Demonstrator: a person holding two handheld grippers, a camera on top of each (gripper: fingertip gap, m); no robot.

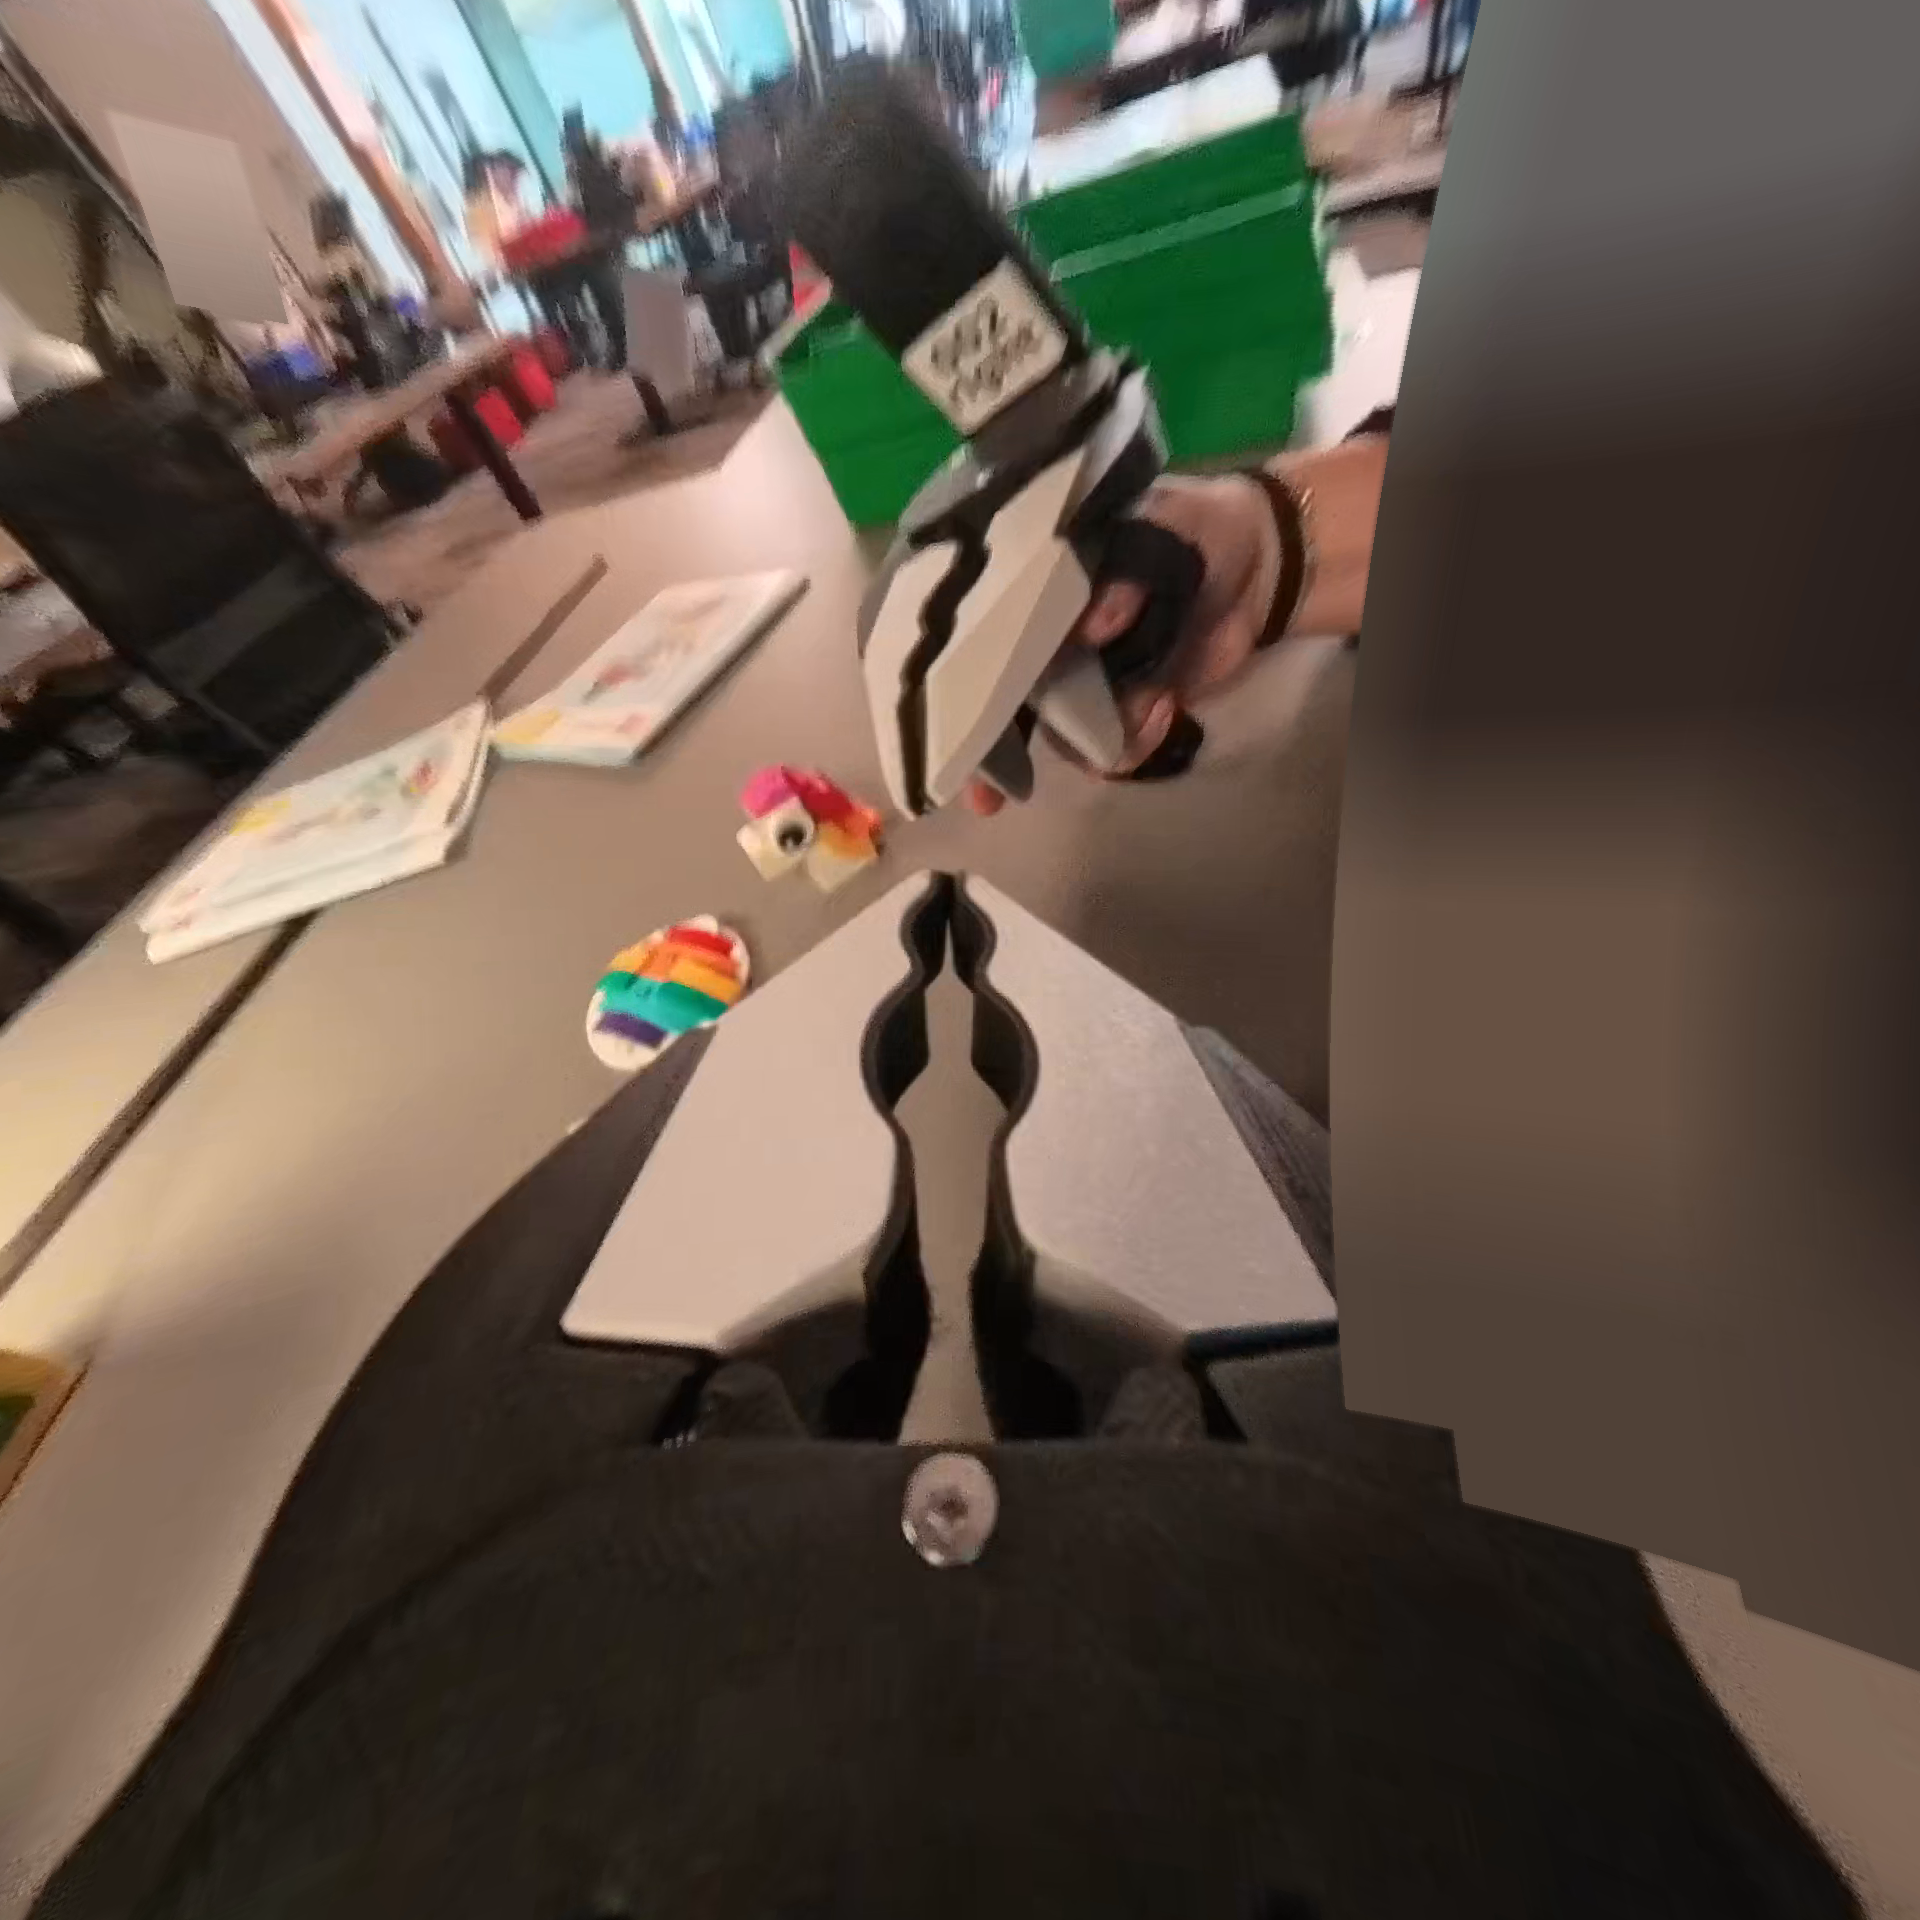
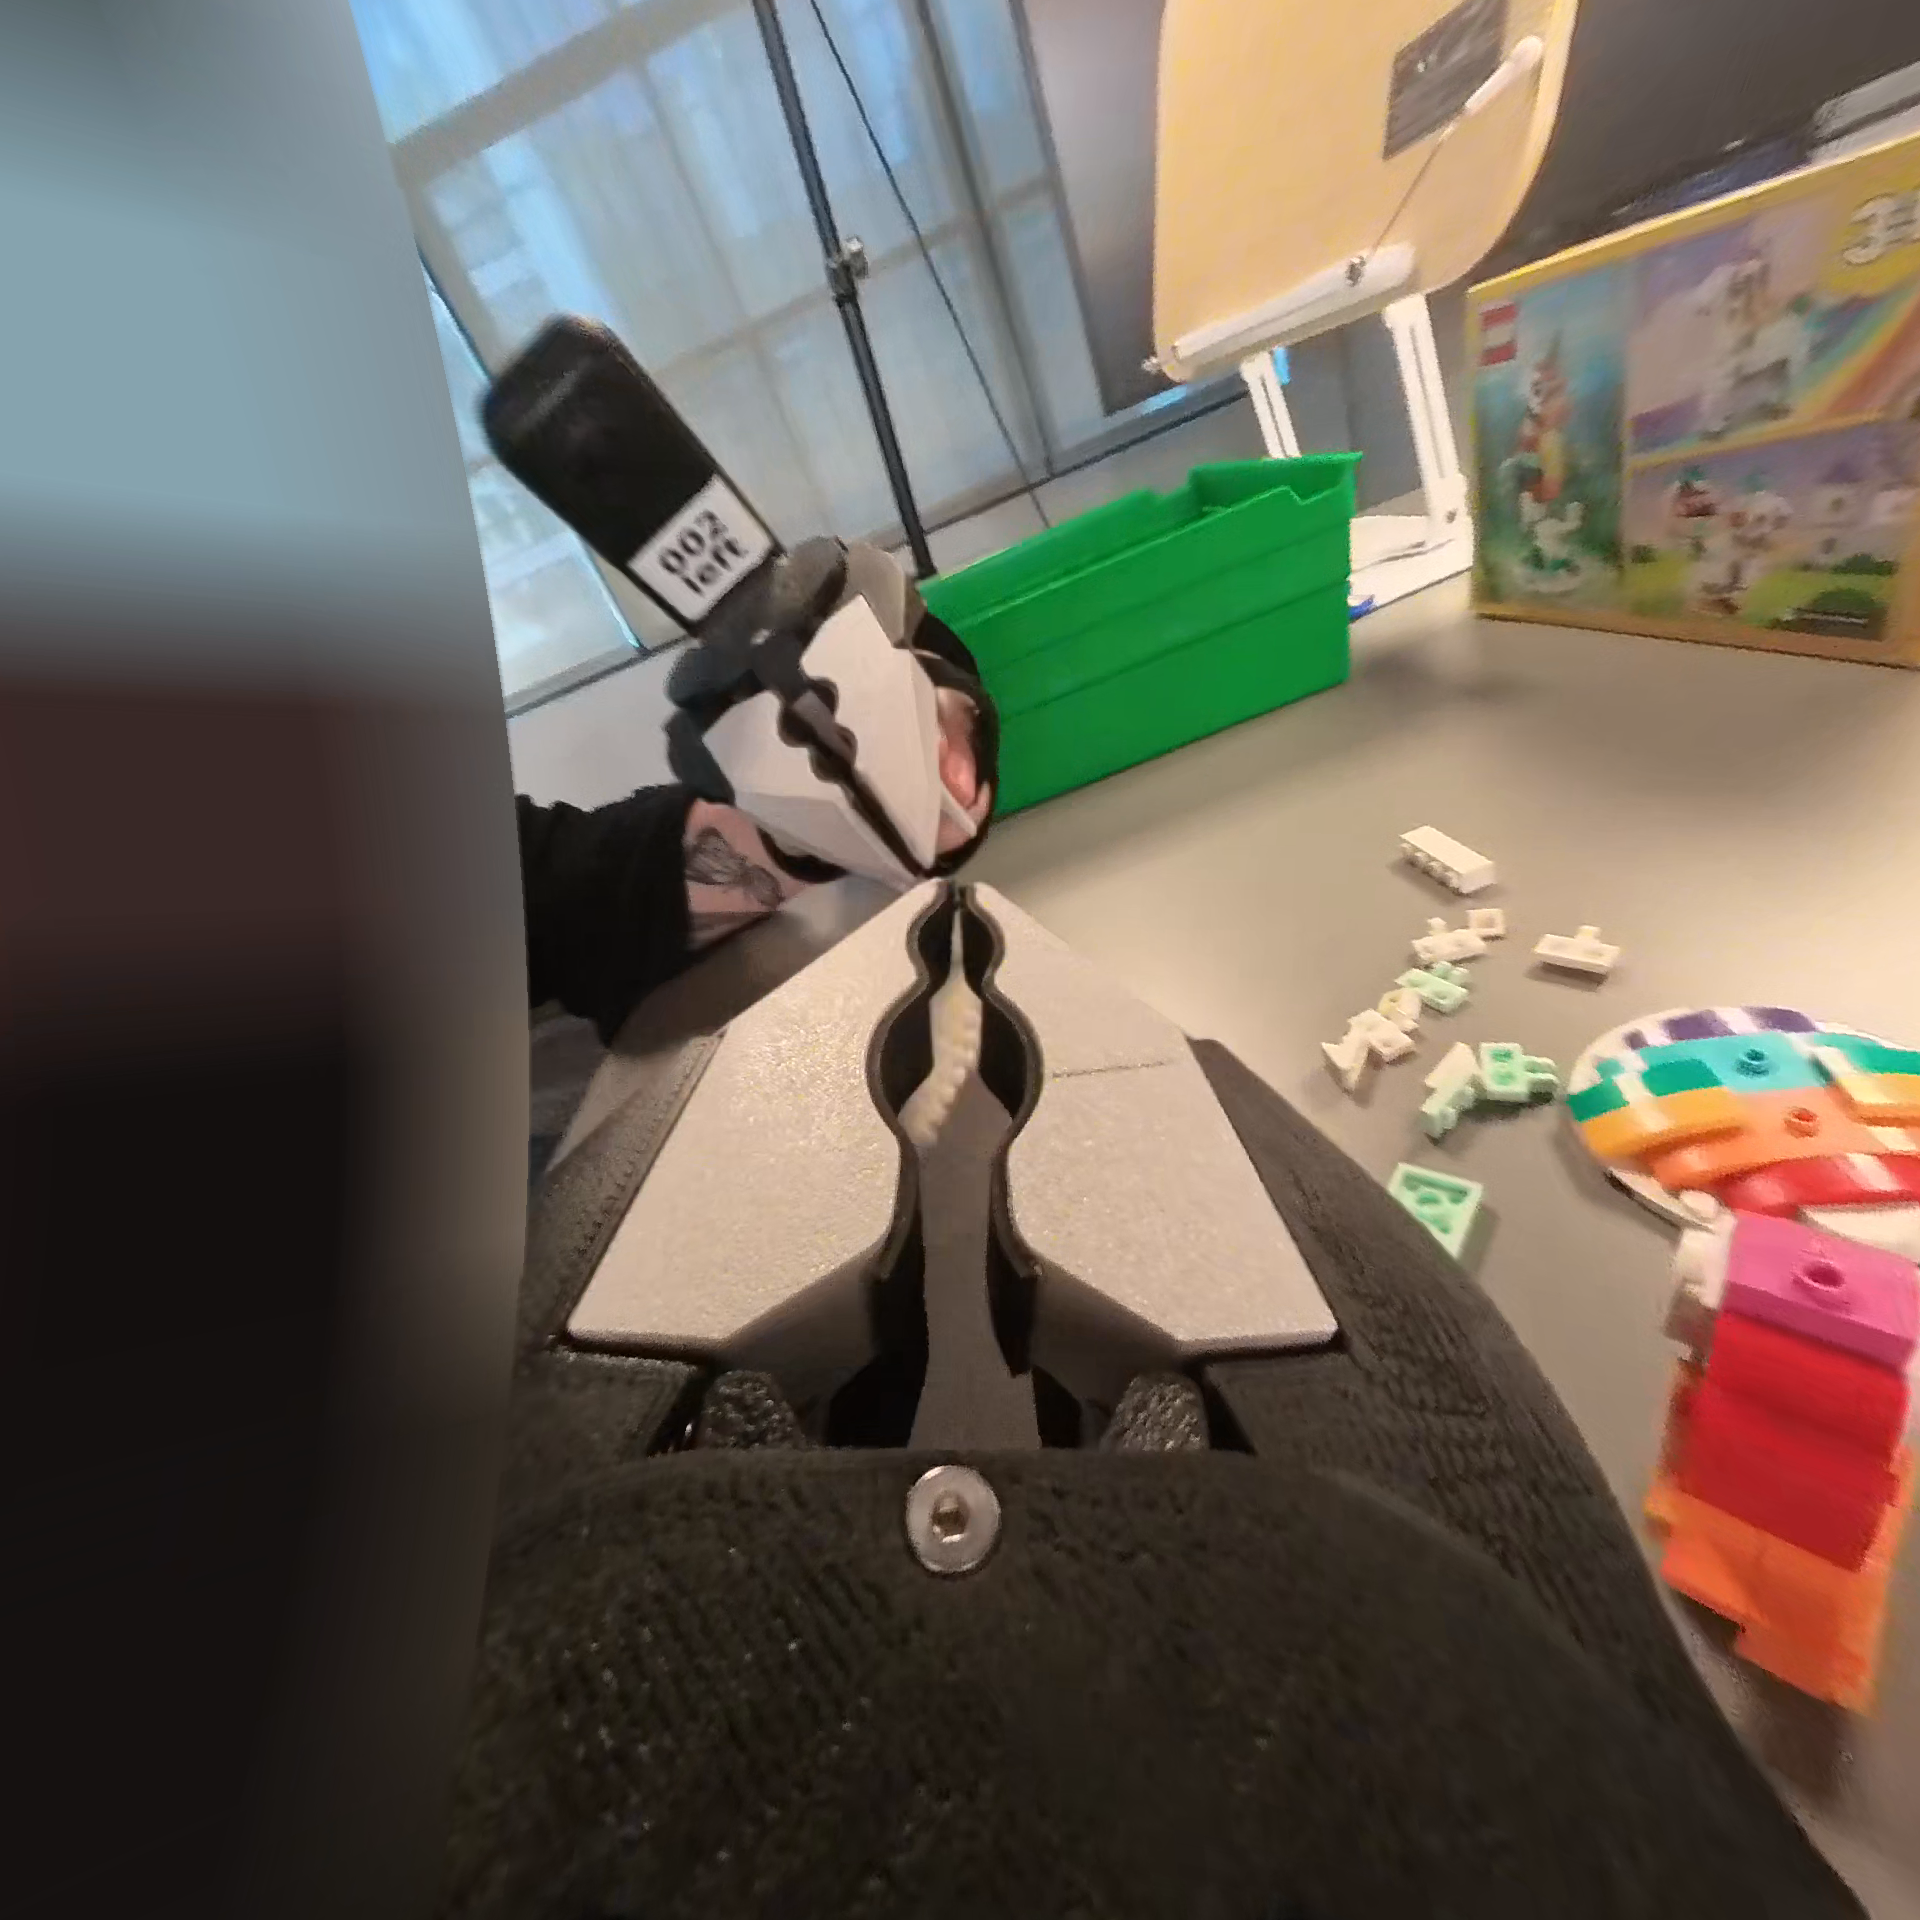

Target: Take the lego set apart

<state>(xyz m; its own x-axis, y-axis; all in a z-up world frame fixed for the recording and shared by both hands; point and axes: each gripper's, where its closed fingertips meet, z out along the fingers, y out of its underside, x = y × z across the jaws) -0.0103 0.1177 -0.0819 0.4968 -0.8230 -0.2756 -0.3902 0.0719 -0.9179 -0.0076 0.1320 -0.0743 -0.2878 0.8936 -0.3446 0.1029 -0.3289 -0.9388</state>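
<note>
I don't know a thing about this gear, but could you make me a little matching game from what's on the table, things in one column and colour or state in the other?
Things:
1. rainbow disc
2. lego box
3. right gripper
4. bin

Colour or state:
A. plain green
B. shut on a white piece
C. yellow-edged, covered in pictures
D. lying flat, striped in many colours

Pairs: 1-D, 2-C, 3-B, 4-A

Grey wavy-edged jaws, black textured bodies, silver screw (image 2: 945, 1521), black sleeve (image 2: 597, 904).
</note>
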